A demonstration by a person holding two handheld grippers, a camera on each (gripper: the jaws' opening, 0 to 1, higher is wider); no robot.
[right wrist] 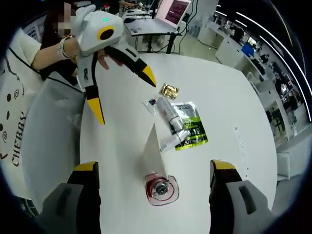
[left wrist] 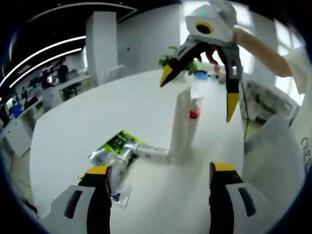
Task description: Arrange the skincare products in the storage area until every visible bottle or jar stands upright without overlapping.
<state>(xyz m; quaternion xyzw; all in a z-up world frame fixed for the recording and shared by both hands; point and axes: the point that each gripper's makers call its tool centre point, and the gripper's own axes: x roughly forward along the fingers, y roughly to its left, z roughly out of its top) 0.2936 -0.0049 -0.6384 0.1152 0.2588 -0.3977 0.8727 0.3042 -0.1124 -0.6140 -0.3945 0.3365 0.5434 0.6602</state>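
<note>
Left gripper view: left gripper [left wrist: 158, 195] hanging open, empty; tall white box [left wrist: 181, 122] and clear bottle with red band [left wrist: 196, 100] standing upright; white tube [left wrist: 146, 150] and green sachet [left wrist: 114, 144] lying flat at 8 o'clock | Right gripper view: right gripper [right wrist: 153, 195] gaping, empty, hovering over that bottle; round white table [right wrist: 219, 97] offering open room toward 2 o'clock.

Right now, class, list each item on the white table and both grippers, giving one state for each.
Tall white box: standing upright.
Clear bottle with red cap: upright beside the box.
White tube: lying flat.
Green sachet: lying flat, partly under the tube.
Small gold packet: lying flat.
Left gripper: jaws open, empty.
Right gripper: jaws open, empty.
</note>
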